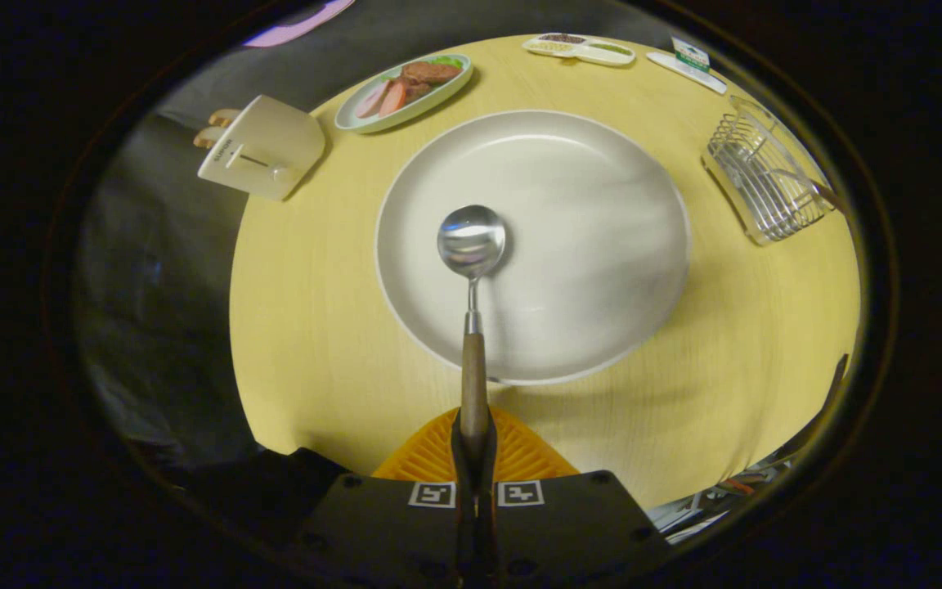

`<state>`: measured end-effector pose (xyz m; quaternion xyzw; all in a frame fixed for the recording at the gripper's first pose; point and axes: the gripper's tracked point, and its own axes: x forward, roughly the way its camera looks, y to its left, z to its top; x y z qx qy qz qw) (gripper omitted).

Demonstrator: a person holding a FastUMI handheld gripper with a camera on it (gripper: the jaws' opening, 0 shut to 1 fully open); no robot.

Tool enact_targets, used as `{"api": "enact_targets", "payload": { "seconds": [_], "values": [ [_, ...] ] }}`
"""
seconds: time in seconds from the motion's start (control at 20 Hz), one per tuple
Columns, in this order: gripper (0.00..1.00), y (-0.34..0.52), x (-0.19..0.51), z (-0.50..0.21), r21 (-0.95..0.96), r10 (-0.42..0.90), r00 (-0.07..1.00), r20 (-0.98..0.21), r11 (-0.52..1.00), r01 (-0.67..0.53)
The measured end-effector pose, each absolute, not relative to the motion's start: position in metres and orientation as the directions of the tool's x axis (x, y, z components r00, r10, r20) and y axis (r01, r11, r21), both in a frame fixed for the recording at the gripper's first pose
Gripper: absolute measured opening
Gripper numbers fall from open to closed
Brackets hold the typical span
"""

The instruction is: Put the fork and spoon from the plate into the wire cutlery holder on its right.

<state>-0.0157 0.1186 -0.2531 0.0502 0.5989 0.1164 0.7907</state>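
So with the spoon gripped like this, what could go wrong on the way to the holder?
1. The gripper pinches only the end of the spoon's wooden handle, so the long spoon may pivot or slip while carried.
2. The wire cutlery holder already seems to hold a brown-handled utensil; the spoon could snag on it or on the wires.
3. The bowl sits over the white plate; a low sweep might clip the rim.

Dining setup, yellow table (316, 327), plate (602, 204), food dishes (402, 90)
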Motion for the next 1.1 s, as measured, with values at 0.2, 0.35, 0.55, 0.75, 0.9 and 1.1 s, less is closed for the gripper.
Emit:
{"api": "enact_targets", "payload": {
  "seconds": [0.2,0.35,0.55,0.75,0.9,1.1],
  "values": [
    [0.04,0.108,-0.017,-0.223,0.254,0.276,0.283,-0.919,0.961,-0.114],
    [0.05,0.092,-0.018,-0.194,0.259,0.276,0.315,-0.908,0.961,-0.097],
    [0.05,0.063,-0.007,-0.157,0.26,0.259,0.371,-0.892,0.964,-0.049],
    [0.04,0.022,0.015,-0.134,0.237,0.204,0.423,-0.883,0.971,0.028],
    [0.05,-0.003,0.026,-0.13,0.232,0.175,0.426,-0.888,0.969,0.085],
    [0.05,-0.029,0.039,-0.129,0.217,0.143,0.406,-0.903,0.966,0.143]
  ]
}}
